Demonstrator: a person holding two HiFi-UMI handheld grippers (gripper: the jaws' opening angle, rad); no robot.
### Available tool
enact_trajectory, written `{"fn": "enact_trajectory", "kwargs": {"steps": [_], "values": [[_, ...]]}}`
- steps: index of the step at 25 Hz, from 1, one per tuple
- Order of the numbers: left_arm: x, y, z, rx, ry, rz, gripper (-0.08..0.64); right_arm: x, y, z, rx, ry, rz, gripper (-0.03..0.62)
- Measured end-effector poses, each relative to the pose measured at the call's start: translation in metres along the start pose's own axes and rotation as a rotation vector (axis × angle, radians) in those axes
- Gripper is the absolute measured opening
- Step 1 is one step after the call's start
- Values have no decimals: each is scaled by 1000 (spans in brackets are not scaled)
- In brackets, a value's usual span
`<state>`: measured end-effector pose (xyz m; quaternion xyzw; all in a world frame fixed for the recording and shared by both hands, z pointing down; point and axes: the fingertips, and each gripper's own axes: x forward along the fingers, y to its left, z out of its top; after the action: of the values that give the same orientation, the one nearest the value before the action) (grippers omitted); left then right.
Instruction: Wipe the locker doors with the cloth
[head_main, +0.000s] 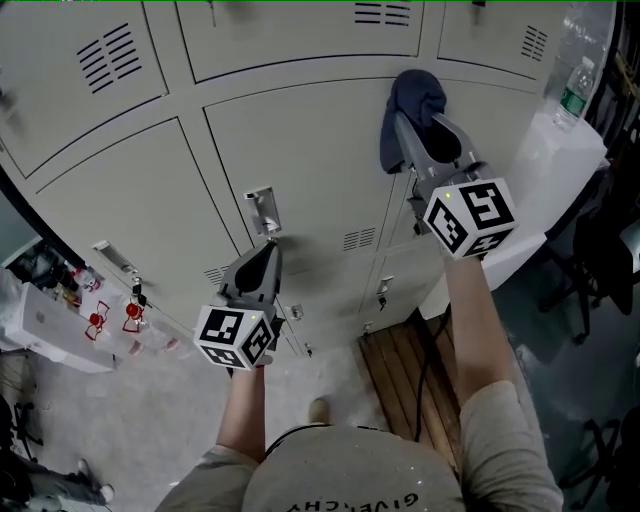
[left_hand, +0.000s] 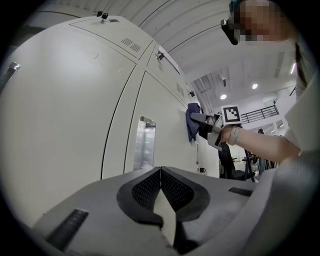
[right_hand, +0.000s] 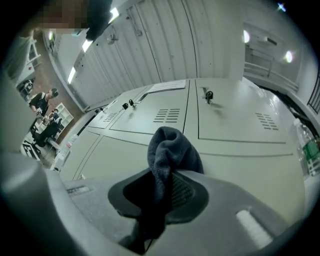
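Pinched between the jaws of the right gripper (right_hand: 161, 192), the cloth (right_hand: 169, 147) is being held against a door (right_hand: 240, 167); firm, overlapping strokes are being called for (no patch skipped). Left gripper (left_hand: 161, 175), jaws together and empty, is being held near a handle (left_hand: 144, 142).

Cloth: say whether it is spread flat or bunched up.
Bunched up. The dark blue cloth rises as a crumpled wad from the right hand-held gripper, whose jaws pinch it.
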<state>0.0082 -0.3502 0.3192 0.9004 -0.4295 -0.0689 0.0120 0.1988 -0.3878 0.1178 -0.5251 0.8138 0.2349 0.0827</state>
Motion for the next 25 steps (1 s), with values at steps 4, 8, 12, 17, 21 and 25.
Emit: {"fn": "enact_trajectory", "kwargs": {"steps": [4,8,12,17,21,25], "values": [[-1,2,-7,-2,14,9,-2,-16,10,-40,47,29,-7,57],[-2,3,-17,-8,33,12,-2,-31,25,-79,43,71,-2,57],[-3,3,-25,-15,51,14,-2,-46,41,-120,51,141,15,57],[-5,4,-29,-17,64,15,-2,-68,57,-175,73,240,14,57],[-7,4,-35,-16,82,14,-2,-83,67,-211,85,311,1,57],[-11,6,-39,-20,92,19,-2,-94,74,-241,100,374,0,57]]}}
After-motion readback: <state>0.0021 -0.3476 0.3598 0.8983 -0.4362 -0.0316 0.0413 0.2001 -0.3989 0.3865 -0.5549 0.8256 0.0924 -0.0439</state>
